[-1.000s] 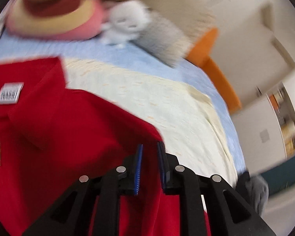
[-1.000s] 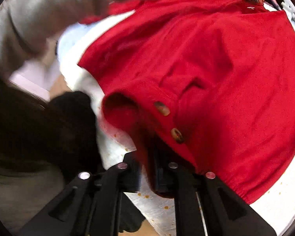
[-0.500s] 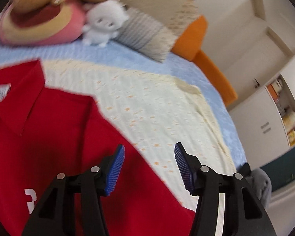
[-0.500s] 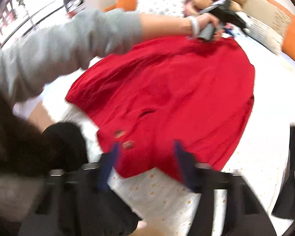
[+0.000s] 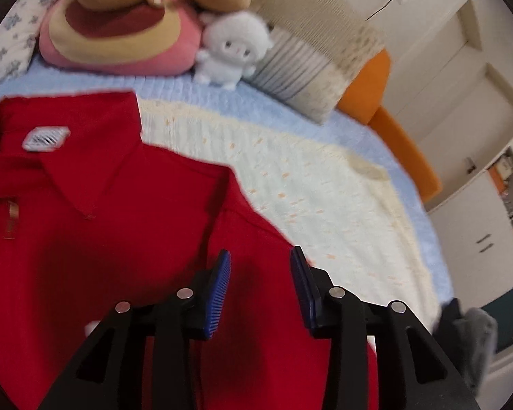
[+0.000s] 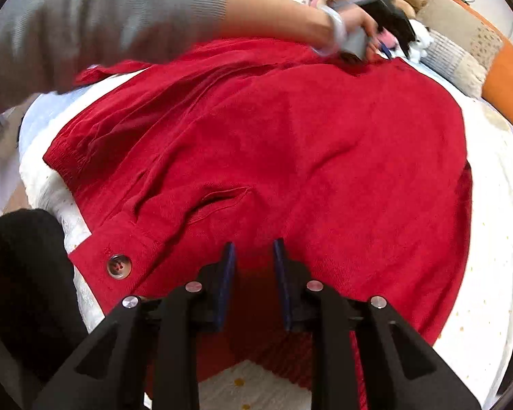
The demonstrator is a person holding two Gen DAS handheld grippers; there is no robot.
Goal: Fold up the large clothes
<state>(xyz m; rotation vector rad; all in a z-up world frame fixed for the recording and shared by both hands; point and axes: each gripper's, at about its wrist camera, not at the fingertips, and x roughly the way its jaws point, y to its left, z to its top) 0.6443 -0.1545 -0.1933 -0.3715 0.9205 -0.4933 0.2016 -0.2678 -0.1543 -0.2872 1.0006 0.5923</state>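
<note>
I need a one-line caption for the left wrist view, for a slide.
Open left gripper above the shoulder of a red jacket spread on a bed.

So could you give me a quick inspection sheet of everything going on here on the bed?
Surface: bed with a cream blanket over a light blue sheet.
Job's things: red jacket spread flat, collar and label toward the pillows, a brown button at the near hem.
Clutter: pink plush cushion, white plush toy, striped pillow, brown plush toys behind.
Grippers: left gripper open over the jacket's shoulder; right gripper open over the hem; neither grips cloth.
Cables: nothing seen on the bed.
Surroundings: orange bed frame, white cupboards and doors.
</note>
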